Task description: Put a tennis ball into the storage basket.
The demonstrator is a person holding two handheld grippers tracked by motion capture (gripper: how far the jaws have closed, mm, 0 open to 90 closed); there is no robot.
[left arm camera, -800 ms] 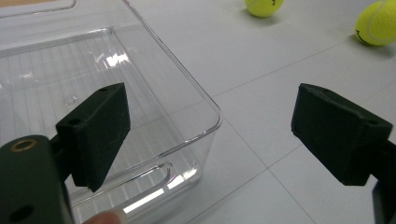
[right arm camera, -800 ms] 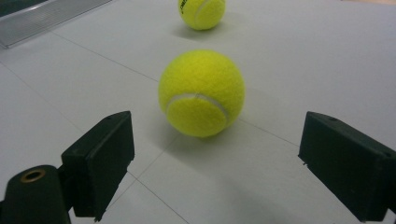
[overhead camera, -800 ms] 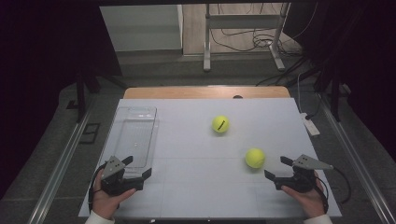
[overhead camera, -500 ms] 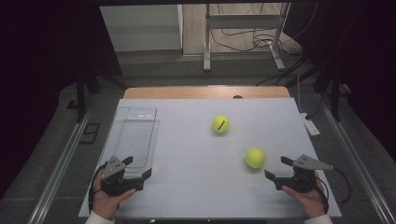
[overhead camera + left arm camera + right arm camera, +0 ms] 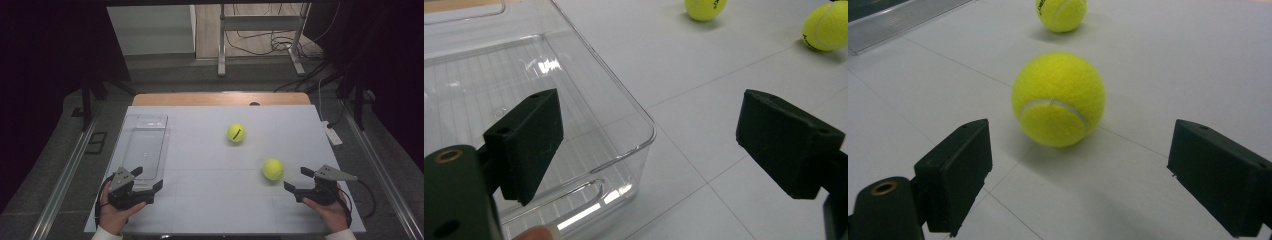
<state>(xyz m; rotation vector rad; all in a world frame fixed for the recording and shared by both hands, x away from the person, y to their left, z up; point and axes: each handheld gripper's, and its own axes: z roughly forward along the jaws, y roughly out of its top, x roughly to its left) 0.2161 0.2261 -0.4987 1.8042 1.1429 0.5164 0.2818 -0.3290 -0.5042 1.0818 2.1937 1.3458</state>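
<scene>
Both tongs, left [image 5: 149, 184] and right [image 5: 299, 181], gape wide, holding nothing. Right tongs face the near tennis ball [image 5: 273, 169]. Left tongs flank the clear bin [image 5: 145, 145] corner.

Pale grey-white bench [image 5: 210, 200] with faint grid lines and a wooden far edge. On it: a clear rectangular plastic tub [image 5: 145, 145] at the near left; one yellow felt tennis ball [image 5: 236, 133] mid-bench; a second yellow tennis ball [image 5: 273, 169] nearer, to the right, well apart from the first.

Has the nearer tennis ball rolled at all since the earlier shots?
No. In the high view the nearer tennis ball sits at the same spot relative to the far tennis ball and the table's right edge.
</scene>
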